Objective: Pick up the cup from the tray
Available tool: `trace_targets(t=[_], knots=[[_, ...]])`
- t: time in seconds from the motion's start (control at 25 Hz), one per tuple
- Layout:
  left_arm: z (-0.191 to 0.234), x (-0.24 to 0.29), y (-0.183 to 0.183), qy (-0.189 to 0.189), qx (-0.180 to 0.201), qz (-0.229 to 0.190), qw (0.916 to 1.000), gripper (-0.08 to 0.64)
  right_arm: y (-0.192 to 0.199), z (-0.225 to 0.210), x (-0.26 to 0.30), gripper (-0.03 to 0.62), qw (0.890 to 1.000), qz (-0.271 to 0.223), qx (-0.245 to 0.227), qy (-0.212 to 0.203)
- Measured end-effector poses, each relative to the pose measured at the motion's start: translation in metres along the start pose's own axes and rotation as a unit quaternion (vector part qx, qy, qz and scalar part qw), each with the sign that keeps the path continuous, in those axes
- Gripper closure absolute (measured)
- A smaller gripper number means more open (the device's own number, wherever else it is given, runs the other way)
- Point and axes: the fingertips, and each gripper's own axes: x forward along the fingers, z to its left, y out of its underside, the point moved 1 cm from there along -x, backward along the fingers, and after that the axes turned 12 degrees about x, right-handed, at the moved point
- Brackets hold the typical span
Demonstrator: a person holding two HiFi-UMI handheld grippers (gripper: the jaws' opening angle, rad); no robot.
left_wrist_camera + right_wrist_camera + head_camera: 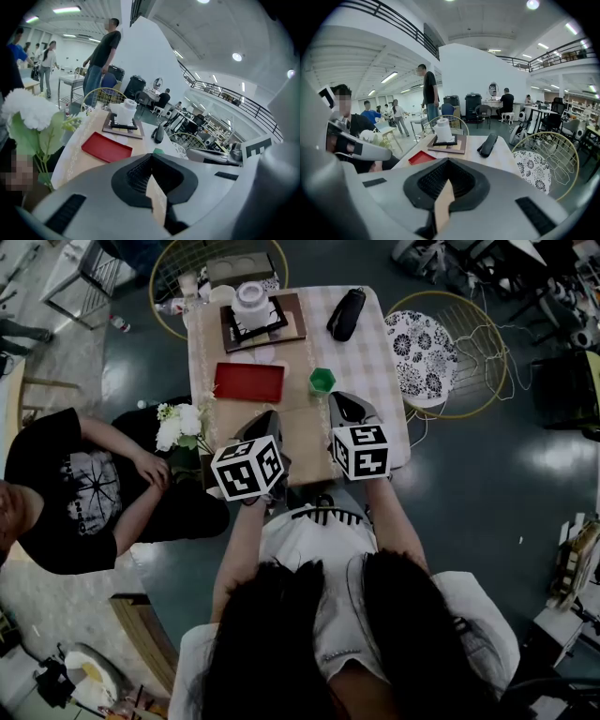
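Small green cup (322,381) at centre, beside red tray (248,382): likely light, rigid, best pinched across rim. Clenched, empty: left tool (267,420), right tool (345,401).

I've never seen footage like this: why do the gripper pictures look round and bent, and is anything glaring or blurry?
Left gripper view: the wide-angle lens bows the railing and darkens the corners; ceiling lights glare, and the near flowers look soft. Right gripper view: same bulge and dark rim. Head view: straighter, with bright reflections on the shiny floor.

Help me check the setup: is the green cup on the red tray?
No, the green cup stands on the table beside the red tray, not on it.
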Motion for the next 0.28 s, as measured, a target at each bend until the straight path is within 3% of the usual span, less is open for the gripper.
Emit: trace_targets(t=[0.28], knots=[[-0.0019, -0.0094, 0.0039, -0.003, 0.004, -0.002, 1.0, 0.552, 0.0049, 0.0044, -0.0077, 0.583, 1.0, -0.001, -0.001, 0.0]])
